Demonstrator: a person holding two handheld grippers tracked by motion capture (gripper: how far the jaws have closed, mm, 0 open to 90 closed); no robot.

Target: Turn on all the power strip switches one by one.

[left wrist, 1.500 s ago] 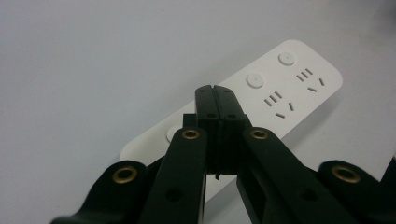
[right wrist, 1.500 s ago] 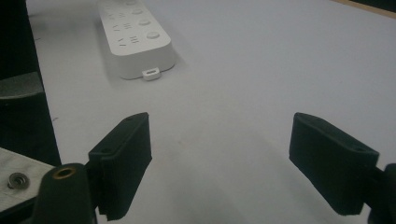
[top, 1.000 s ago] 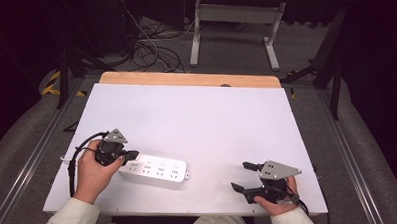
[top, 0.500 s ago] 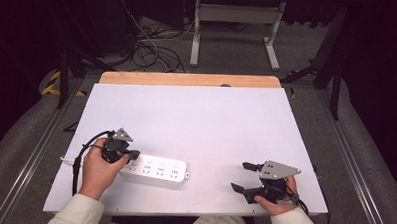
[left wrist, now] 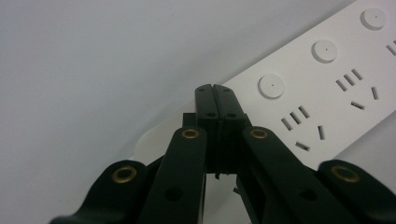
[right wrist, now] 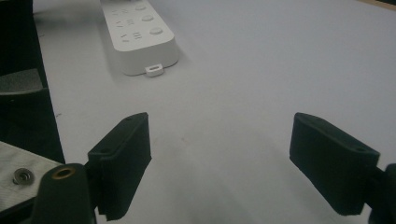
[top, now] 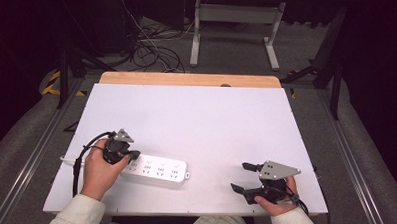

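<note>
White plastic marks the one object on the pale matte surface (top: 206, 122): a long rectangular power strip (top: 157, 168) with a row of round buttons and slotted sockets, lying flat near the front left part of the surface, its length running roughly left to right in the high view. A thin white cord leaves its left end.

At that left end sits the left hand-held gripper (top: 132, 155), black, held in the person's left hand (top: 100, 169), with a black cable looping out behind it. In the left gripper view its two jaws are pressed fully together, with nothing between them, and their joined tips (left wrist: 216, 91) lie over the end of the power strip (left wrist: 322, 88), just beside the nearest round button; whether the tips actually touch the plastic cannot be told.

The right hand-held gripper (top: 244, 177), black with a grey three-cornered plate on top, is held in the person's right hand (top: 276, 195) near the front right edge of the surface, well apart from the power strip. Its jaws stand wide apart and hold nothing. In the right gripper view they frame bare surface, with the strip's far end (right wrist: 140, 35) and its small end tab lying beyond the left jaw.
</note>
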